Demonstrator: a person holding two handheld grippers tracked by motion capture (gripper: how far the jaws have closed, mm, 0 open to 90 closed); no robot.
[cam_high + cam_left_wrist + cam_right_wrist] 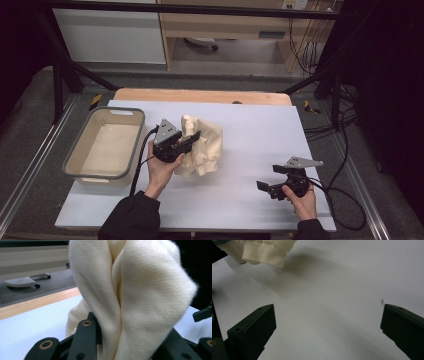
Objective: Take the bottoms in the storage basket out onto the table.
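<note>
Left gripper (192, 135) is clamped on a bunch of the cream cloth (205, 145); in the left gripper view the fabric (130, 297) is pinched into a tall fold between the jaws and stands up out of them. From the high view the cloth sits roughly mid-table, left of centre, just right of the grey-rimmed basket (80, 150). Part of it is lifted at the gripper, the rest looks to be lying crumpled on the table (260, 135), though I can't tell exactly how much is off the surface from this angle. Left hand (162, 170) holds the gripper body from the near side, cable running off to its left. Right gripper (264, 186) is near the front right of the table, well apart from the cloth, jaws spread wide with nothing between them. The right gripper view confirms it: both jaws far apart over bare table (332, 315), with a ribbed hem of the cloth (264, 252) off in the top left corner. Right hand (300, 197) grips its body from below. The basket stands at the table's left edge.
</note>
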